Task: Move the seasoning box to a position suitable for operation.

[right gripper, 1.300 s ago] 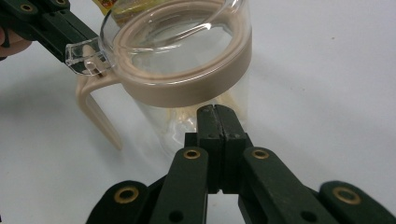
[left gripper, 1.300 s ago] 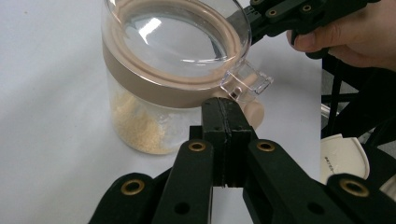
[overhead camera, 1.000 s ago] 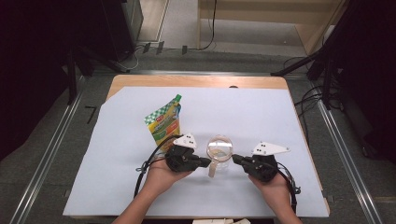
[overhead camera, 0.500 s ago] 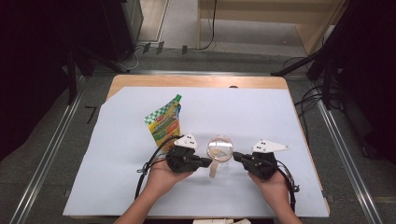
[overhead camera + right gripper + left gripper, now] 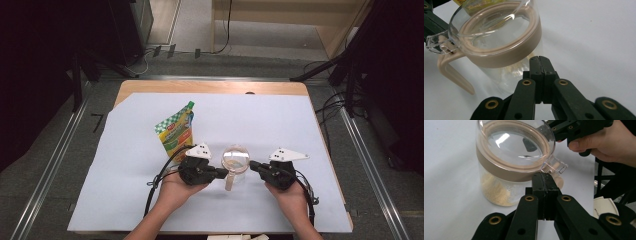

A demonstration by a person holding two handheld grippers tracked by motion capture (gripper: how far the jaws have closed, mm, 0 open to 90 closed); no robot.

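the clear lidded jar [image 5: 235, 162] stands on the counter [image 5: 125, 190] between the left gripper [image 5: 223, 173] and right gripper [image 5: 253, 165], both with fingers pressed together on nothing; it looks rigid, slick, nearly empty and light, best taken by its beige handle [image 5: 230, 181].

A wooden table [image 5: 210, 87] under a pale sheet [image 5: 280, 125] stands on a grey floor [image 5: 60, 165]. Metal rails [image 5: 47, 172] run along both sides. Beyond the far edge lie cables [image 5: 165, 52] and a light wooden cabinet [image 5: 280, 15]. Both far corners are dark.
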